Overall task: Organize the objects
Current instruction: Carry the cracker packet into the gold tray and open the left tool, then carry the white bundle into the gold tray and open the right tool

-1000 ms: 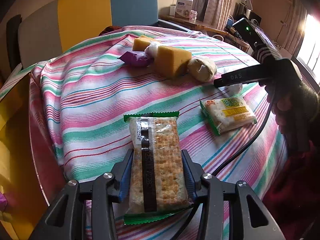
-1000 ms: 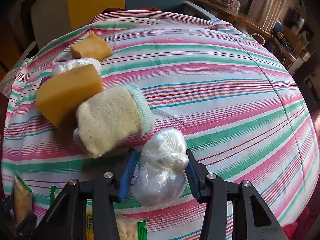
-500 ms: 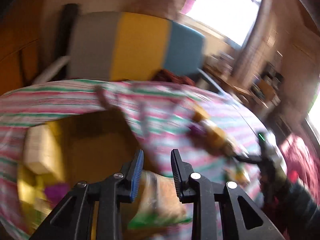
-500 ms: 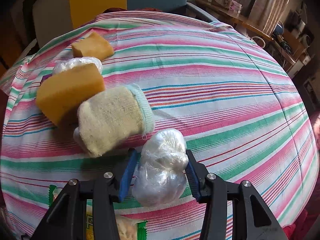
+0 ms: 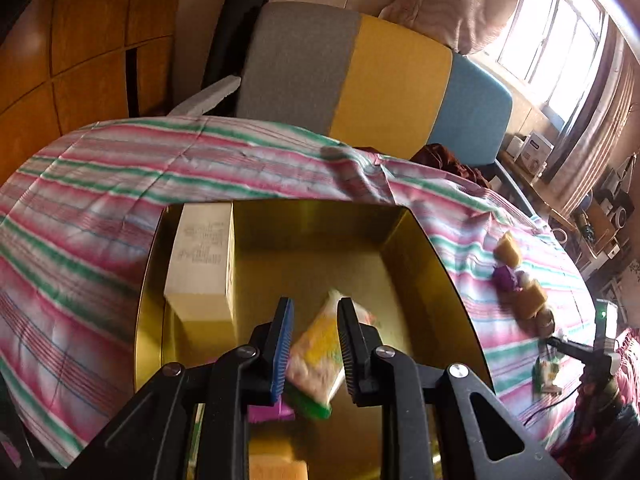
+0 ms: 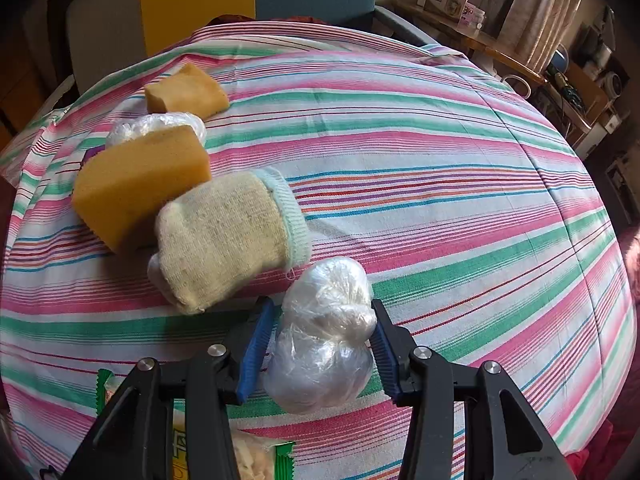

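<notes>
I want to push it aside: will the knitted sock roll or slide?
The knitted sock looks soft and stuffed, so it would probably squash and drag on the striped cloth rather than roll. It leans against a sponge, which may shift too.

Sunlit window (image 5: 560,36), wood-panelled wall (image 5: 80,52), tricolour chair (image 5: 360,80)

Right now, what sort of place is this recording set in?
Probably a lived-in home room: a table under a striped tablecloth, a colour-block upholstered chair, a curtained window and a cluttered side desk.
</notes>
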The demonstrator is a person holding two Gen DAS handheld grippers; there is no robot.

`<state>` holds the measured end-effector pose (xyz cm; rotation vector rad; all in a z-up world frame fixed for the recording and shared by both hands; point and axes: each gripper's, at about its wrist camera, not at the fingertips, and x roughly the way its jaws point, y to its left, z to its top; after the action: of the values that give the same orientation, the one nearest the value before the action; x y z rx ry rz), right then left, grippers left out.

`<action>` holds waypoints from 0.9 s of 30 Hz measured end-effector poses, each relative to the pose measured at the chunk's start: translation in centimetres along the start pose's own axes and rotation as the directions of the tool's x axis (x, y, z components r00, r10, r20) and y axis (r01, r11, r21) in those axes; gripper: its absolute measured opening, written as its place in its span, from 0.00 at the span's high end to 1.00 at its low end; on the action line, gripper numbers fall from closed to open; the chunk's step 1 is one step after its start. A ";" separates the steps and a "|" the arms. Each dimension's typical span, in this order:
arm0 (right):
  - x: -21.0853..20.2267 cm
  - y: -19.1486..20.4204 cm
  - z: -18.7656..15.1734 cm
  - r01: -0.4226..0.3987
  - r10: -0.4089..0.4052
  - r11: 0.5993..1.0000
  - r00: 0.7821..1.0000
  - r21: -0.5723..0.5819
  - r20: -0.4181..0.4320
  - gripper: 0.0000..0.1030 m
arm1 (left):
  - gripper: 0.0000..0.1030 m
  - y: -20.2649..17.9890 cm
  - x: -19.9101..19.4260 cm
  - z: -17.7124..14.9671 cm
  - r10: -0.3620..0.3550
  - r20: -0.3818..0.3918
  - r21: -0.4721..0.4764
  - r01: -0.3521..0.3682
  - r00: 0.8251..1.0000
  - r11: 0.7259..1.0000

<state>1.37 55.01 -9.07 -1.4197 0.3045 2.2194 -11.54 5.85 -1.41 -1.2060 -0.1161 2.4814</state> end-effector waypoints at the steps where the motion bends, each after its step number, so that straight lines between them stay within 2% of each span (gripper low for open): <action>1: 0.0 0.0 0.0 0.001 -0.001 1.000 1.000 -0.003 0.001 0.54 | 0.79 0.0 -0.1 -0.4 0.002 -0.001 0.000 -0.002 1.000 1.000; 7: -0.1 0.2 0.2 -0.008 0.008 1.000 1.000 0.001 0.011 0.63 | 0.79 1.2 -1.6 -2.7 0.026 -0.012 -0.016 -0.026 1.000 1.000; 11: -0.3 0.2 0.2 -0.009 0.009 1.000 1.000 0.015 0.017 0.65 | 0.78 2.5 -3.2 -4.3 0.043 0.001 -0.029 -0.043 0.999 0.999; 13: -0.7 -0.2 0.2 -0.035 0.034 0.998 0.999 0.047 0.020 0.66 | 0.78 3.3 -4.0 -4.6 0.054 0.014 -0.031 -0.054 0.998 0.998; 17: -5.0 0.1 0.6 -0.105 0.095 0.992 0.986 0.073 0.138 0.66 | 0.76 5.0 -5.0 -5.2 0.084 0.033 -0.054 -0.082 0.996 0.995; 19: -7.7 1.6 0.9 -0.201 0.188 0.978 0.965 0.056 0.182 0.66 | 0.76 5.7 -5.1 -5.6 0.094 0.034 -0.068 -0.091 0.995 0.993; 22: -11.4 6.8 0.9 -0.326 0.337 0.942 0.918 -0.083 0.209 0.65 | 0.75 6.3 -5.0 -5.9 0.106 0.033 -0.085 -0.103 0.994 0.991; 24: -13.2 11.6 0.4 -0.405 0.436 0.896 0.881 -0.183 0.184 0.65 | 0.71 6.4 -5.1 -6.2 0.109 0.037 -0.091 -0.106 0.993 0.990; 27: -14.3 19.1 -1.0 -0.498 0.548 0.812 0.830 -0.305 0.102 0.65 | 0.68 6.4 -5.4 -6.5 0.117 0.049 -0.083 -0.113 0.992 0.990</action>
<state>-2.63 34.21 1.97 -1.3614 0.3835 2.9251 -5.42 -2.69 -2.94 -1.2103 -0.1664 2.6333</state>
